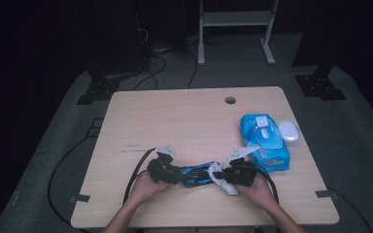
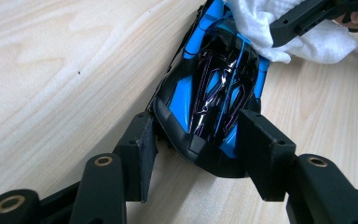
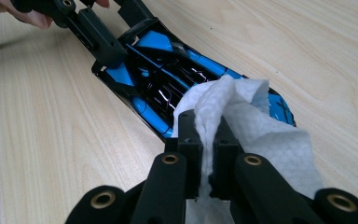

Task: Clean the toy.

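One pale wooden counter (image 1: 184, 121) carries everything, and a round cable hole (image 1: 230, 100) sits toward its 12 o'clock edge. Toward 3 o'clock lies a blue pack of wipes (image 1: 264, 142), with a white oval lid (image 1: 288, 130) just beside it on the outer side. At 6 o'clock, near the person's edge, a blue and black toy car (image 1: 196, 174) lies on the wood between the two hands. The left tool (image 2: 198, 140) grips one end of the toy car (image 2: 214, 93): its jaws are spread just wide enough to press against both sides of the glossy shell, holding it against the counter. The right tool (image 3: 207, 140) has its jaws pressed together on a white wipe (image 3: 242, 121), which bunches up between them and drapes over the other end of the toy car (image 3: 168, 79). In the high view the wipe (image 1: 218, 175) shows as a white fold at the car's 3 o'clock end, touching it, with the right tool (image 1: 240, 172) directly behind and the left tool (image 1: 162, 170) at 9 o'clock.
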Demonstrator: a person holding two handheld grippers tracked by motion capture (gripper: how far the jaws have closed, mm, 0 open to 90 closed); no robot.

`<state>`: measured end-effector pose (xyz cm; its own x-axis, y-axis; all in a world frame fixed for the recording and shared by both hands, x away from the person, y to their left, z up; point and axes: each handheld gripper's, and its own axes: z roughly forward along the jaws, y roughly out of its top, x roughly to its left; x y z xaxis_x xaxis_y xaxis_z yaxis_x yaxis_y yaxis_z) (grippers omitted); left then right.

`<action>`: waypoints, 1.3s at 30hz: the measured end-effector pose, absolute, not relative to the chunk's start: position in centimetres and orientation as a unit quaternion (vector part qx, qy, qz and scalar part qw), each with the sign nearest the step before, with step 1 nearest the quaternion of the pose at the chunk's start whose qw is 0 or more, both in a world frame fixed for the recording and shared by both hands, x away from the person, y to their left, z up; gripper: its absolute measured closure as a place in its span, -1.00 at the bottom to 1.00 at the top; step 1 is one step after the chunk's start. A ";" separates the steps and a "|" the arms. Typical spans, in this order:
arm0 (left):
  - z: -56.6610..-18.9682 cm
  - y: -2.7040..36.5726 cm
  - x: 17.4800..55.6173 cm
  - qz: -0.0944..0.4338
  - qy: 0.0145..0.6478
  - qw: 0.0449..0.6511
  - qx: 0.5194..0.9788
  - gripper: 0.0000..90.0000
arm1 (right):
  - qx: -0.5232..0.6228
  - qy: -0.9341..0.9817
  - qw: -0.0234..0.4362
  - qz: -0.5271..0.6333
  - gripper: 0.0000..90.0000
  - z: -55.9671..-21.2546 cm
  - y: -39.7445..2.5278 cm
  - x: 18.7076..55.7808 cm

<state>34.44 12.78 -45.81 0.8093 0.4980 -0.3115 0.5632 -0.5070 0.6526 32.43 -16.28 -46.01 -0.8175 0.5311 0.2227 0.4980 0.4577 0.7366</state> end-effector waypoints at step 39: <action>-45.0 12.3 31.0 0.094 0.190 0.400 0.892 0.24 | 0.253 0.867 0.111 0.415 0.91 -46.0 -15.5 27.9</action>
<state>31.04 12.30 -45.03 0.9100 0.4144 0.0155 0.2643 -0.6083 0.7484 27.93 -15.55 -46.05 -0.8472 0.5310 0.0175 0.3470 0.5281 0.7750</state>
